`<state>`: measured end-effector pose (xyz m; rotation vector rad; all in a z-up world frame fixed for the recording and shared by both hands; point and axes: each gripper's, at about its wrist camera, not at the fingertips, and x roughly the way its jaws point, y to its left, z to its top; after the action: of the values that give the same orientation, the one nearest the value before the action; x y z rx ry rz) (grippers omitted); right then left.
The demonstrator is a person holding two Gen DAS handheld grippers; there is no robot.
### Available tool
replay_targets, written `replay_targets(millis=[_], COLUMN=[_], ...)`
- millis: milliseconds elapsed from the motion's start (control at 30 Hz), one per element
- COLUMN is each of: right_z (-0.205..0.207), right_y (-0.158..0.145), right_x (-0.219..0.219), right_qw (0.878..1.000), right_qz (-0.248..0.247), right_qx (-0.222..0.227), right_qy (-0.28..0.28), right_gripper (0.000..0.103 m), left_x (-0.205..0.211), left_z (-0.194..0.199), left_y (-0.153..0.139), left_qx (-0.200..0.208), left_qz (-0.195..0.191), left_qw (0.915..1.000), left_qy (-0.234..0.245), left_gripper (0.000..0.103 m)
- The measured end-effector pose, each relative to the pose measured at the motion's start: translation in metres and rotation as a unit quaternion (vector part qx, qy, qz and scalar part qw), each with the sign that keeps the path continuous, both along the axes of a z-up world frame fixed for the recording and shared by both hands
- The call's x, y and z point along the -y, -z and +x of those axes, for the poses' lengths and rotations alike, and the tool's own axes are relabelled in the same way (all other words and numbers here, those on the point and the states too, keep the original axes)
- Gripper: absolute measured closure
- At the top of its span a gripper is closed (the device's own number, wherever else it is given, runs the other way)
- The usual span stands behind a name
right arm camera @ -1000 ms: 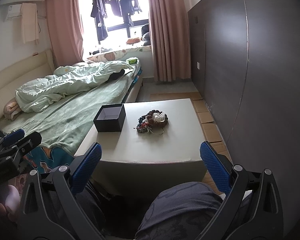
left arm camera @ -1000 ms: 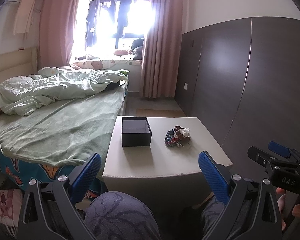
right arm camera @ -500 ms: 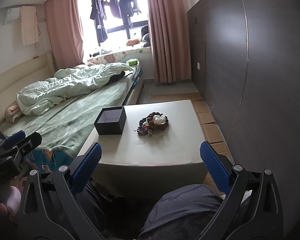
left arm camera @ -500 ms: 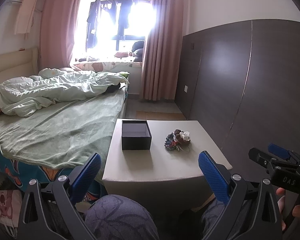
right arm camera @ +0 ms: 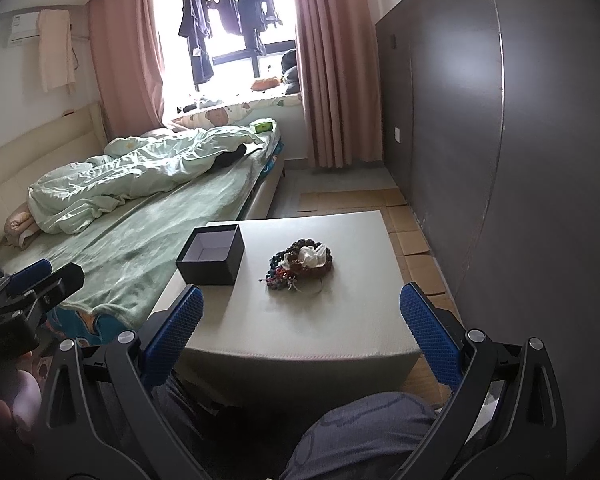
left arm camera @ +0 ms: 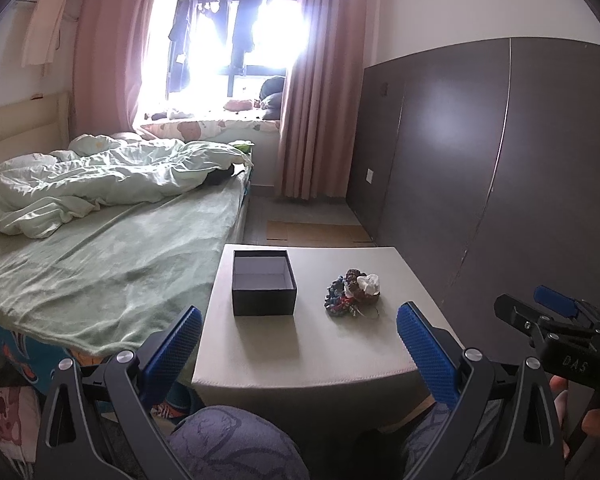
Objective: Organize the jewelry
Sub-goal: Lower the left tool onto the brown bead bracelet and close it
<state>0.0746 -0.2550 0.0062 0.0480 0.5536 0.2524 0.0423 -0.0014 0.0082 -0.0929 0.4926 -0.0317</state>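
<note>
A bed [left arm camera: 112, 264] under a green cover is filling the left of the room, its rumpled quilt [left arm camera: 100, 184] bunched toward the headboard, with pink curtains [right arm camera: 332, 80] framing a bright window behind it. Just beside the bed, a pale square table [left arm camera: 320, 344] is standing in front of a seated person, whose knee [left arm camera: 232, 444] in patterned grey cloth is showing below its near edge.

The left tongs [left arm camera: 300, 348] are hovering short of the table's near edge, jaws spread wide, gripping and touching nothing; the blue fingertips [left arm camera: 176, 344] are pointing forward and level, one over the bed's edge, the other over the table's near right corner. The right tongs [right arm camera: 302, 332] are hanging in the same pose, equally wide apart and empty, flanking the near edge. Each pair is appearing at the margin of the other's view, and part of a hand [left arm camera: 592, 420] is gripping the right handle at the lower right of the left wrist view.

An open black box [left arm camera: 264, 282] with a pale lining is sitting toward the far left corner of the table. The jewelry [right arm camera: 300, 264], a heap of dark beaded strands with something white on top, is lying near the table's centre, to the right of the box and apart from it, well clear of both tongs.
</note>
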Motion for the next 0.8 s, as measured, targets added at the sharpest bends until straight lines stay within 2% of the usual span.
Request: replay_targets(millis=[300,433,500,633,700,800], right_z=[0.044,0.065,0.075,0.093,0.102,0.119], right_y=[0.012,0.019,0.024,0.037,0.042,0.051], right_x=[0.016,0.022,0.025,0.029,0.029,0.031], right_qw=[1.0,0.999,0.999,0.998,0.997,0.994], right_qz=[0.015,0.024,0.029,0.041,0.045,0.062], right_qx=[-0.017,-0.029,-0.036,-0.056,-0.064,-0.085], right_qy=[0.009,0.013,0.013,0.01,0.005,-0.004], right_gripper=[0.005,0.005,0.005,0.005,0.007,0.025], left_x=[0.008,0.012,0.014,0.017,0.019,0.021], left_z=[0.047,0.071,0.084,0.106,0.116,0.132], left_y=[0.011,0.022,0.028,0.042,0.047,0.056], left_qx=[-0.018,-0.037,-0.048,-0.068,-0.076,-0.09], left_qz=[-0.004,-0.01,-0.013,-0.021,-0.027,-0.038], left_qw=[0.9994,0.9983,0.9976,0.9958,0.9947,0.9924], left_qy=[0.03,0.044,0.048,0.058,0.064,0.074], left_gripper=[0.009,0.015,0.023,0.026,0.033,0.04])
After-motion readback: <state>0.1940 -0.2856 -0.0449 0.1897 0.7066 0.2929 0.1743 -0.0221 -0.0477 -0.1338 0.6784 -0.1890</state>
